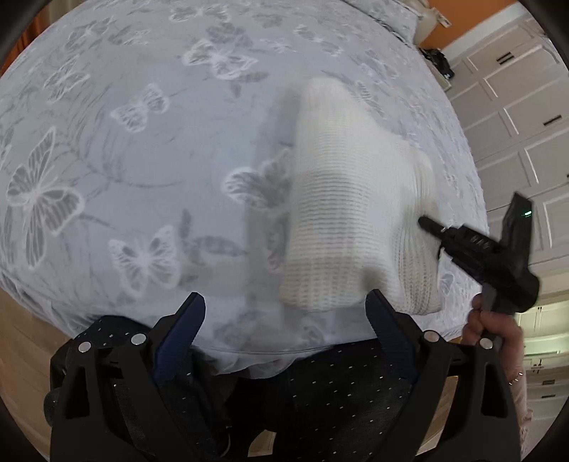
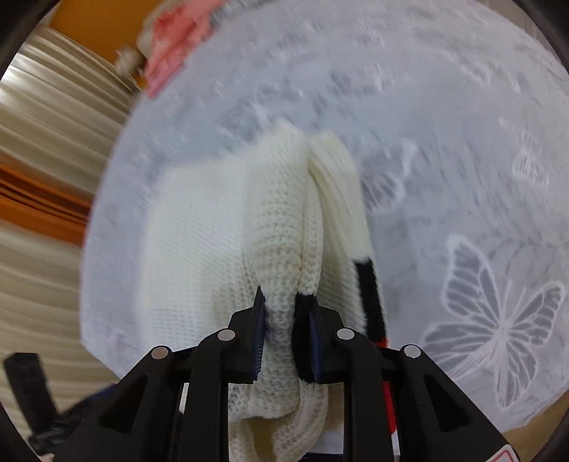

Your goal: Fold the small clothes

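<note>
A small cream knit garment (image 1: 341, 199) lies on a grey bedspread with butterfly print (image 1: 142, 160). My left gripper (image 1: 284, 316) is open and empty, just short of the garment's near edge. My right gripper (image 2: 284, 320) is shut on a bunched fold of the cream knit (image 2: 281, 227), which has black and red trim (image 2: 370, 295) at one edge. The right gripper also shows in the left wrist view (image 1: 426, 224), at the garment's right side. Both views are motion-blurred.
White panelled cabinets (image 1: 515, 117) stand beyond the bed's right side. A pink cloth (image 2: 170, 39) lies at the far edge of the bed. A pillow (image 1: 387, 14) sits at the far end. Wooden floor shows past the bed's near edge.
</note>
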{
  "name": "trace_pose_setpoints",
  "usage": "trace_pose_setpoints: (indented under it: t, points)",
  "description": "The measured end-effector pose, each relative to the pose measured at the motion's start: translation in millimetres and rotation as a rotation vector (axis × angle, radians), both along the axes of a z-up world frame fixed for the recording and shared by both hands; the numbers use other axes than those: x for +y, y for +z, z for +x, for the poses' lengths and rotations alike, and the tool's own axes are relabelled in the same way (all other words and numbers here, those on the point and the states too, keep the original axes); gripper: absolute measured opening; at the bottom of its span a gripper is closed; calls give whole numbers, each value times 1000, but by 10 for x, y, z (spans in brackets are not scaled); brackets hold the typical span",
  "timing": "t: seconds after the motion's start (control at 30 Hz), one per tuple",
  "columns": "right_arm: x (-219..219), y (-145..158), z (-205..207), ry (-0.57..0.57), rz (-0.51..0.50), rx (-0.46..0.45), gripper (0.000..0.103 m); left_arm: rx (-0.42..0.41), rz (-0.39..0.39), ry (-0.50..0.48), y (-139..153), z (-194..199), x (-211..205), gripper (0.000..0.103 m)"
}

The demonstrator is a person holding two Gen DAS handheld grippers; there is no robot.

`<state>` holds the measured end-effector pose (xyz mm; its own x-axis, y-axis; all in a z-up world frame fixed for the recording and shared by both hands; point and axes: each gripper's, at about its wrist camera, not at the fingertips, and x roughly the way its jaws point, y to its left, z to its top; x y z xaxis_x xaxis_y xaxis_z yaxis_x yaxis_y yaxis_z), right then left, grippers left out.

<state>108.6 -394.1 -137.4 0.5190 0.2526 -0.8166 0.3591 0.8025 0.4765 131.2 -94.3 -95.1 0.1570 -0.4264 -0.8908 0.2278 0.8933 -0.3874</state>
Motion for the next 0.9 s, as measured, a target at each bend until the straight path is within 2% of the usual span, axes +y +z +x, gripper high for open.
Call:
trace_pose_setpoints:
  t: [0.03,0.13,0.2,0.23,0.3,0.37,0.4,0.43,0.5,0.57,0.6,0.63,0.67,0.7,0.83,0.87,0.9]
  points:
    - [16,18,24,12,-21,-8,19,-5,2,-13,7,-6,-41,89]
    - [-1,-266,168,69,-80,107,20,-3,11,-50,-41,-10,-160,89]
    - [-95,-196,141,70,-39,78,23,20,-7,-50,-68,-7,-199,89]
    - [-125,-144,111,67,-26,63,30,39,-48,-35,-79,-4,-196,89]
    - [-137,27,-8,47,-36,31,36,100,-126,6,-135,7,-181,89]
    - [-96,165,-164,50,-42,9,44,155,-170,35,-216,16,-193,89]
    - [-61,211,-303,57,-22,-2,51,188,-193,51,-280,24,-208,89]
    - [-38,231,-399,65,6,-11,57,205,-205,60,-318,29,-224,89]
    - [78,184,-507,95,88,-27,57,217,-207,72,-404,38,-274,89]
    - [194,54,-495,112,119,-15,57,220,-173,76,-499,47,-337,89]
    - [222,-18,-494,124,109,-1,56,222,-163,73,-532,50,-361,89]
    - [299,-117,-446,140,90,21,40,227,-139,71,-572,51,-395,89]
    - [308,-188,-398,155,75,44,18,227,-122,68,-593,48,-418,89]
    - [270,-230,-370,147,73,68,10,225,-115,63,-589,49,-433,89]
    - [-106,25,-621,32,42,-21,10,152,-8,7,-535,5,-500,89]
    - [-187,-49,-661,27,19,1,10,137,15,-6,-541,2,-511,89]
    - [-197,-243,-624,59,-18,75,10,115,54,-26,-576,-12,-540,89]
